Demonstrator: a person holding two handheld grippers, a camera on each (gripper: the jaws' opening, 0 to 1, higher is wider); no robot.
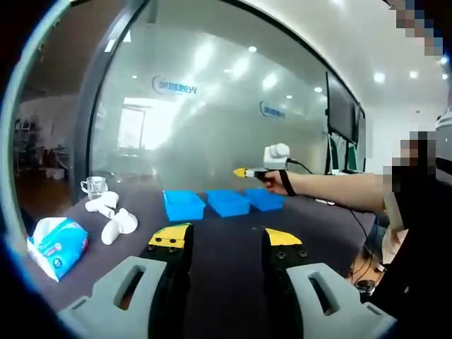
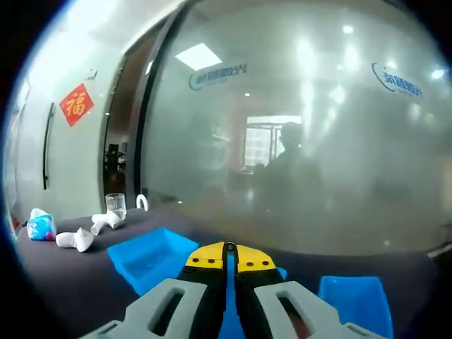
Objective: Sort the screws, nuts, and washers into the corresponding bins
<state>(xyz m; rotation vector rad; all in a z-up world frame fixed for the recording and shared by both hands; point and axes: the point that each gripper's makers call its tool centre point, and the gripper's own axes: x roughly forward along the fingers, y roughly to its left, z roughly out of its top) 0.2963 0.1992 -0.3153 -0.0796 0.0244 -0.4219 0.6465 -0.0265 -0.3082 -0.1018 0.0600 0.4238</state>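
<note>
With the right gripper (image 2: 227, 263) pressed together over the three blue bins (image 1: 226, 202) and the left gripper (image 1: 224, 240) spread back above the table (image 1: 226, 282), any small part pinched there, too tiny to make out, could drop into the wrong bin.

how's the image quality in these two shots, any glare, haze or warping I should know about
Left gripper view: fisheye bends the frosted glass wall; ceiling lights glare off it; blue bins and the right gripper read sharp. Right gripper view: the wall is hazy with a dim figure's reflection; the right gripper's jaws look closed; the near blue bin is clear.
</note>
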